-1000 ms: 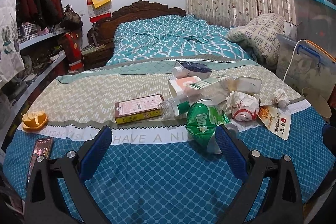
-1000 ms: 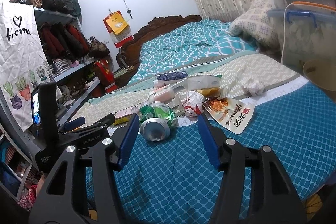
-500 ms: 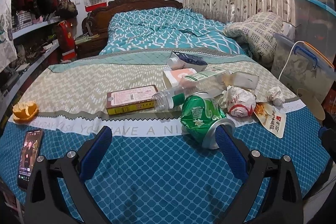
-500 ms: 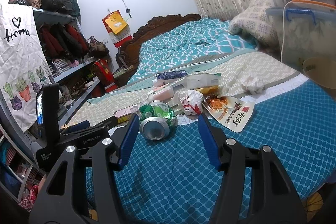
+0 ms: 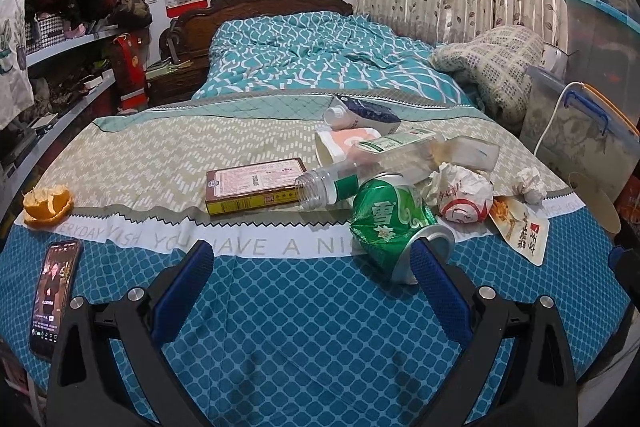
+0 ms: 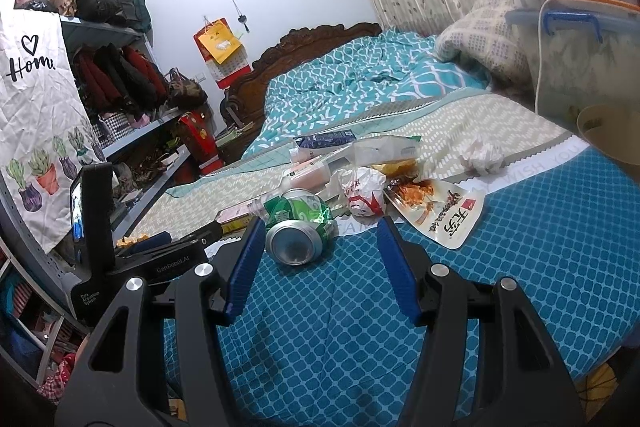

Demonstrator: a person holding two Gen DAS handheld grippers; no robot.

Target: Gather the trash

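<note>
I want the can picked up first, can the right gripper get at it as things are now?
Probably yes. The right gripper is open, and the can lies just ahead of its fingers with only bare bedspread between them.

Right wrist view. The right gripper (image 6: 320, 259), with black frame and blue-padded fingers (image 6: 244, 267), is held spread wide above a teal diamond-patterned bedspread (image 6: 520, 267). A crushed green aluminium can (image 6: 300, 227) is seen lying on its side just ahead of the left finger, its silver base turned toward the camera. Behind it, a crumpled white-and-red paper wrapper (image 6: 360, 191) and a clear plastic bottle (image 6: 276, 199) are shown. A flat white snack pouch with black lettering (image 6: 440, 211) is placed to the right, and a crumpled white tissue (image 6: 482, 157) farther back. The black left gripper (image 6: 160, 259) is visible at the left edge.
</note>
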